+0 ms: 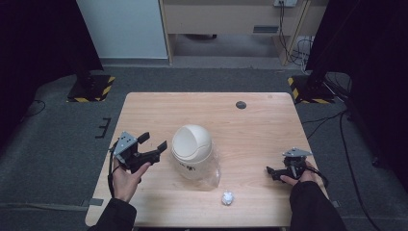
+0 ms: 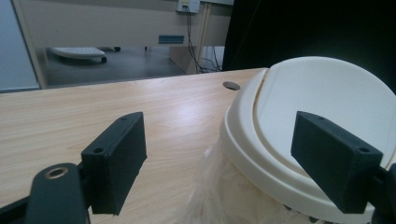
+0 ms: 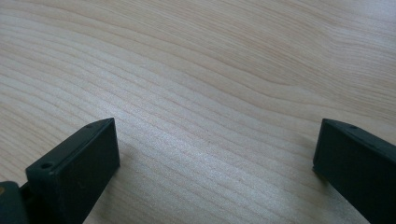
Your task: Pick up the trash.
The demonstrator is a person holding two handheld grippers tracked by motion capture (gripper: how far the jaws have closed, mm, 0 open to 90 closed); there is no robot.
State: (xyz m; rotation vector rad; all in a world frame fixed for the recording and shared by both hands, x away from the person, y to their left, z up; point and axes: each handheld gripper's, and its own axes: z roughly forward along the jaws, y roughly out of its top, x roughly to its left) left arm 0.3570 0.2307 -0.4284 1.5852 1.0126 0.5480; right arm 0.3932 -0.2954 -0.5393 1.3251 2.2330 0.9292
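The cream swing-lid bin [image 1: 192,150] stands just at three o'clock of the left gripper [image 1: 155,146] (jaws spread); the right gripper [image 1: 272,172], likewise spread, rests well apart.

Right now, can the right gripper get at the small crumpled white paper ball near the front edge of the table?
Probably yes: the right gripper is open, and bare wooden table lies between it and the paper ball.
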